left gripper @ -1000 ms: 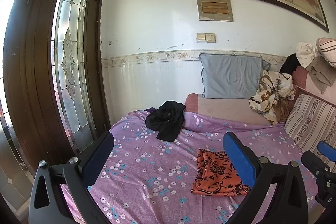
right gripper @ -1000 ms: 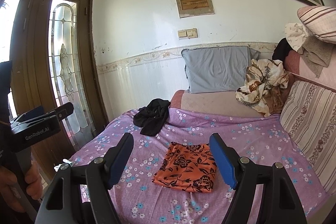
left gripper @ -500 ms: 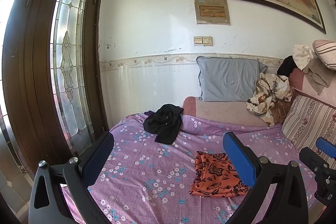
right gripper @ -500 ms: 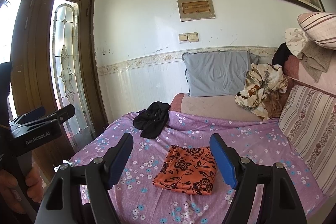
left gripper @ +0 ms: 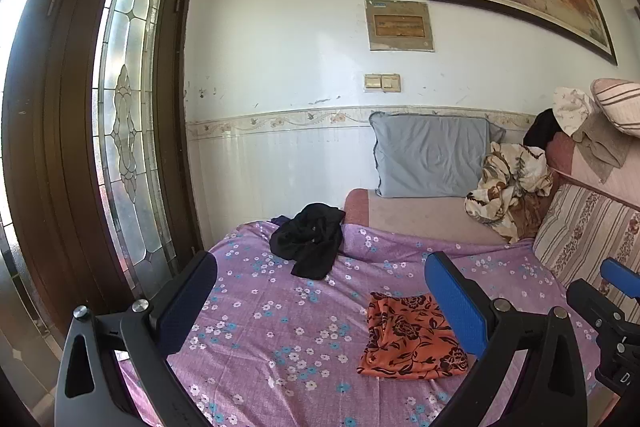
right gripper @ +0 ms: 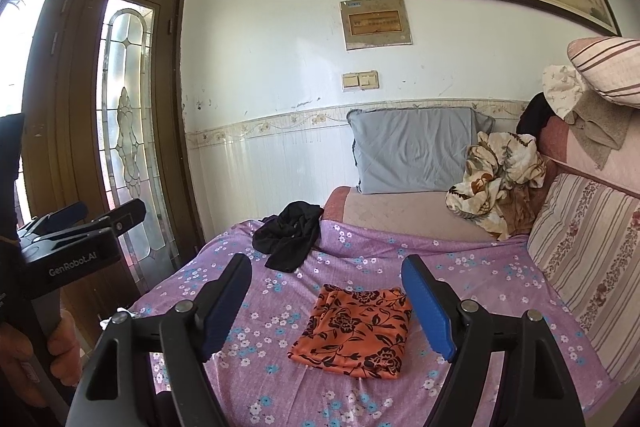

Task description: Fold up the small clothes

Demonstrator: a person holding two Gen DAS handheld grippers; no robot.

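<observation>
A folded orange garment with black flowers (left gripper: 408, 337) (right gripper: 356, 333) lies flat on the purple flowered bedsheet (left gripper: 280, 315) (right gripper: 280, 327). Farther back, a crumpled black garment (left gripper: 310, 241) (right gripper: 290, 235) sits near the sheet's far left edge. My left gripper (left gripper: 320, 287) is open above the near part of the bed, with nothing between its blue pads. My right gripper (right gripper: 326, 293) is open too, held short of the orange garment and empty. The left gripper's side also shows at the left edge of the right wrist view, held by a hand (right gripper: 24, 359).
A grey pillow (left gripper: 432, 155) leans on the far wall. A crumpled cream floral cloth (left gripper: 508, 187) and striped cushions (left gripper: 588, 227) fill the right side. A brown glass-paned door (left gripper: 120, 131) stands left of the bed.
Both views have tilted up slightly, so the bed and garments sit a little lower in the frames. Both grippers stay open and the garments have not moved.
</observation>
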